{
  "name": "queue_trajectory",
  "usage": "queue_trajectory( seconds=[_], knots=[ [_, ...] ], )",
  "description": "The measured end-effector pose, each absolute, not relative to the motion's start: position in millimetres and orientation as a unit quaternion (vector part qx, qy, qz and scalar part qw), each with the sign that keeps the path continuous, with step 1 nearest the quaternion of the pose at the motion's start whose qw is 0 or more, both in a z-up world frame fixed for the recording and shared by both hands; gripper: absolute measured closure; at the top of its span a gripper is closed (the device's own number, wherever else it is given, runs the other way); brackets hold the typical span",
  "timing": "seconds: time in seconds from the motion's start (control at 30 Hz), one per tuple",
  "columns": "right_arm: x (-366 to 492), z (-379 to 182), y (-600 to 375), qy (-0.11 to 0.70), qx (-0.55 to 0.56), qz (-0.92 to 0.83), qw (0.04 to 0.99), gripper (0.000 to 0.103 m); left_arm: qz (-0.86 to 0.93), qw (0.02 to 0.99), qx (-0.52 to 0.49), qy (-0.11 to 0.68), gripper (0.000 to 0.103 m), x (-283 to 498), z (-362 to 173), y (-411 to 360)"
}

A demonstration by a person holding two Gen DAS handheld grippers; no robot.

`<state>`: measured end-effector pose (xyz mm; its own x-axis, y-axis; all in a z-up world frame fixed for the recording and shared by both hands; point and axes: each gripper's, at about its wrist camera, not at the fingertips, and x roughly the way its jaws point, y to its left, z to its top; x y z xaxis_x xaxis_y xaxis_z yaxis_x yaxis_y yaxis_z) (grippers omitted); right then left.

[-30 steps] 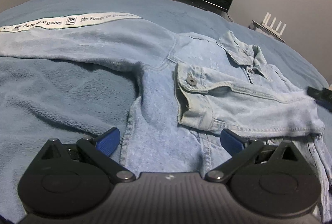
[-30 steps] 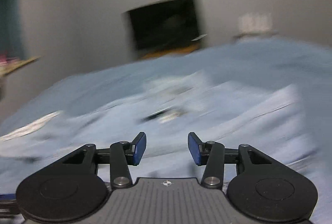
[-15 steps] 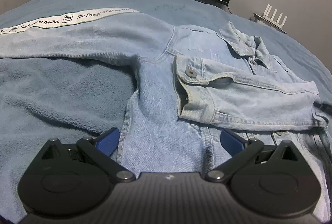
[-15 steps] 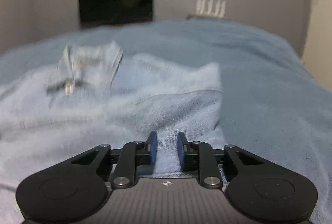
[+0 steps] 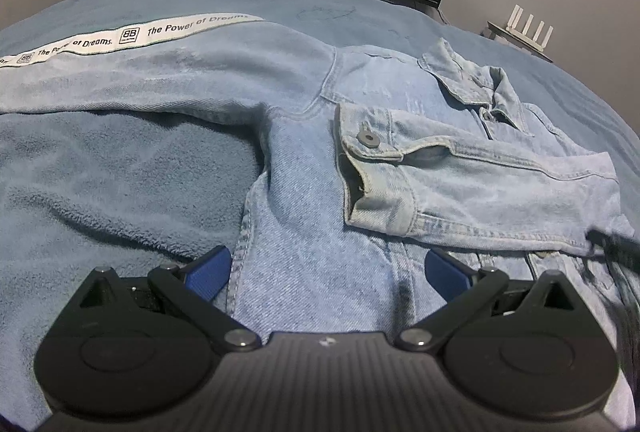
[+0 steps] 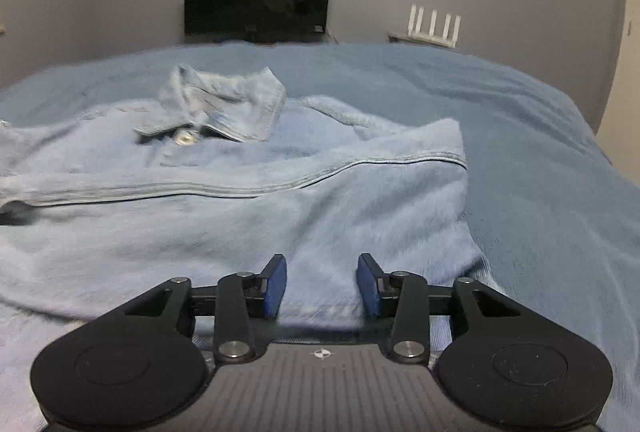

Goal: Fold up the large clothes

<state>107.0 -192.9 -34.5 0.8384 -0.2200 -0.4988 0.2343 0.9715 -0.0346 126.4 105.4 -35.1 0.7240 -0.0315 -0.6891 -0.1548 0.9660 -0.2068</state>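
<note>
both grippers' jaws apart, right opening, nothing gripped, over denim jacket hem, left too

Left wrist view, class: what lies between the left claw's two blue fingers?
In the left wrist view, the denim jacket lies there: its lower body panel and side seam fill the gap of the left claw, whose fingers stand wide apart, not pressing it.

We lose the denim jacket's printed sleeve past the left edge, its hem hidden under both grippers, and the collar smears.
</note>
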Motion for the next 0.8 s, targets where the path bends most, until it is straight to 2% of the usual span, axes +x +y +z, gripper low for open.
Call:
queue_trajectory(
  seconds=[0.1, 0.33, 0.4, 0.5, 0.53, 0.57, 0.63, 0.73, 0.8],
  knots=[
    [80.3, -48.6, -188.6, 0.289, 0.036, -0.11, 0.95, 0.054, 0.032, 0.918, -0.115, 0.378, 0.0, 127.3, -37.5, 103.2],
    [13.9, -47.6, -178.4, 0.285, 0.069, -0.113, 0.949, 0.055, 0.032, 0.914, -0.072, 0.398, 0.0, 129.0, -44.4, 95.8],
    [2.0, -46.3, -181.3, 0.294, 0.062, -0.134, 0.944, 0.052, 0.032, 0.911, -0.054, 0.408, 0.0, 129.8, -48.4, 93.6],
    [-16.0, -49.0, -188.7, 0.313, 0.069, -0.139, 0.937, 0.056, 0.03, 0.908, -0.035, 0.415, 0.0, 128.8, -52.3, 91.5],
    [-19.5, -46.7, -187.7, 0.318, 0.069, -0.145, 0.934, 0.055, 0.03, 0.908, -0.031, 0.417, 0.0, 127.7, -52.6, 90.9],
    [-23.3, -42.7, -184.0, 0.32, 0.062, -0.169, 0.93, 0.047, 0.03, 0.907, -0.026, 0.418, 0.0, 127.4, -52.9, 90.5],
    [-35.6, -35.6, -180.4, 0.304, 0.08, -0.171, 0.934, 0.043, 0.03, 0.907, -0.022, 0.42, 0.0, 126.8, -53.5, 90.5],
    [-51.1, -27.3, -170.5, 0.276, 0.114, -0.145, 0.943, 0.024, 0.031, 0.907, -0.021, 0.419, 0.0, 126.6, -54.1, 90.6],
    [-52.5, -26.0, -157.9, 0.263, 0.084, -0.151, 0.949, 0.023, 0.033, 0.908, -0.018, 0.417, 0.0, 126.9, -53.7, 89.3]
  ],
)
